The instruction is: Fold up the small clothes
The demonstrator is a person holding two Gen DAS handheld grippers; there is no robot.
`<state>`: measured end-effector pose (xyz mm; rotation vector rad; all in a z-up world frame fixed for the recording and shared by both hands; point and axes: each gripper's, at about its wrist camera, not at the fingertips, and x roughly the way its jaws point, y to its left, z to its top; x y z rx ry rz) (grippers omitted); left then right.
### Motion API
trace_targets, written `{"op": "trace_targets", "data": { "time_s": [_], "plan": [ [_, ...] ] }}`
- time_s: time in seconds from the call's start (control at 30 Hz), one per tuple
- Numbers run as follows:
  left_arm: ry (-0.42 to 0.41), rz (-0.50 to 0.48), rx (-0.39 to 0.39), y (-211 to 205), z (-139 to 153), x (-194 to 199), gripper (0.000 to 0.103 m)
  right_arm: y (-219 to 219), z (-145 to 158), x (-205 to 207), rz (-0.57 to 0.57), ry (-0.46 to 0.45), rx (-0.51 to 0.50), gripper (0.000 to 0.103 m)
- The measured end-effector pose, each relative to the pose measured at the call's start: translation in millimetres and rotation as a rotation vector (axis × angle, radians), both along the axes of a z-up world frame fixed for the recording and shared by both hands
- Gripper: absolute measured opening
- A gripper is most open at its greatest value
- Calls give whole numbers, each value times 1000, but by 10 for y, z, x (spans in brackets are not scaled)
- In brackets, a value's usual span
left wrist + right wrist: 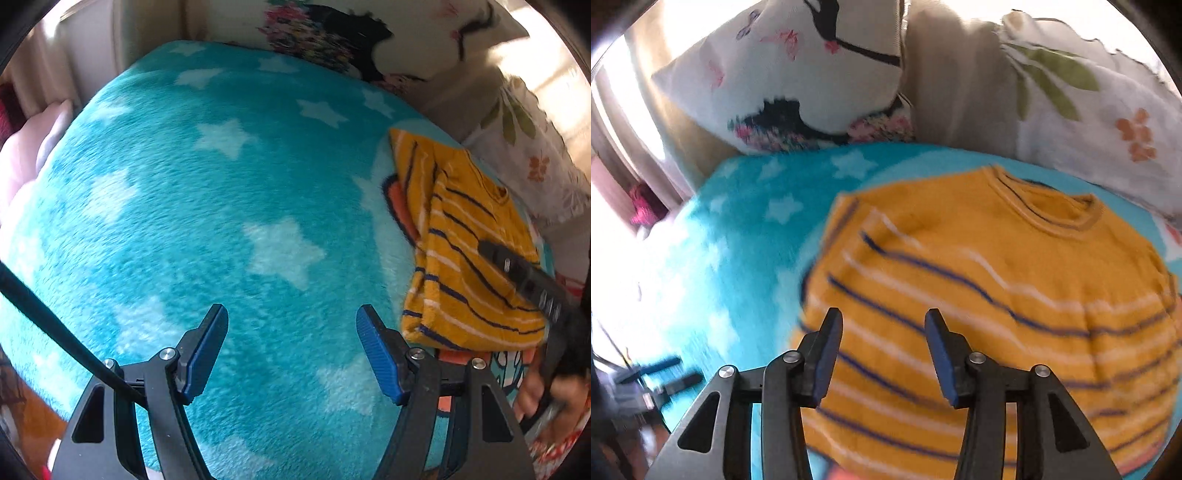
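A small yellow sweater with blue and white stripes lies folded on a turquoise star blanket. In the left wrist view the sweater sits at the right. My left gripper is open and empty above bare blanket, left of the sweater. My right gripper is open and empty, hovering over the sweater's lower left part; it also shows in the left wrist view over the sweater. The left gripper shows blurred in the right wrist view.
A white pillow with a black and floral print and a white pillow with leaves and orange flowers stand along the back edge. A pink cushion lies at the blanket's left edge.
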<state>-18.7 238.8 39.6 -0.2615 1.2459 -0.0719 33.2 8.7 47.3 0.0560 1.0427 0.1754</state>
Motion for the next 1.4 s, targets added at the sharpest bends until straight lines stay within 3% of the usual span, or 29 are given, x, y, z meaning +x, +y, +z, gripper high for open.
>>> {"op": "trace_targets", "data": {
  "time_s": [0.23,0.5,0.73,0.83,1.03,1.2,1.4],
  "plan": [
    [12,-97,45,-299,-60,129,71,-126,-157,-488,-2,6,-70,56],
    [25,-142,58,-442,-141,225,71,-9,-215,-697,27,-22,-150,59],
    [-42,-105,-84,-315,-20,714,73,249,-249,-768,118,-59,-218,61],
    [-61,-147,-146,-363,-21,946,74,428,-311,-790,178,-73,-268,61],
    [31,-200,-289,-536,-240,1295,74,742,-333,-834,282,-118,-330,61],
    [35,-258,-301,-708,-285,1477,75,979,-460,-784,323,-161,-431,61],
    [60,-342,-338,-1034,-301,1723,75,1097,-493,-620,314,-210,-451,61]
  ]
}}
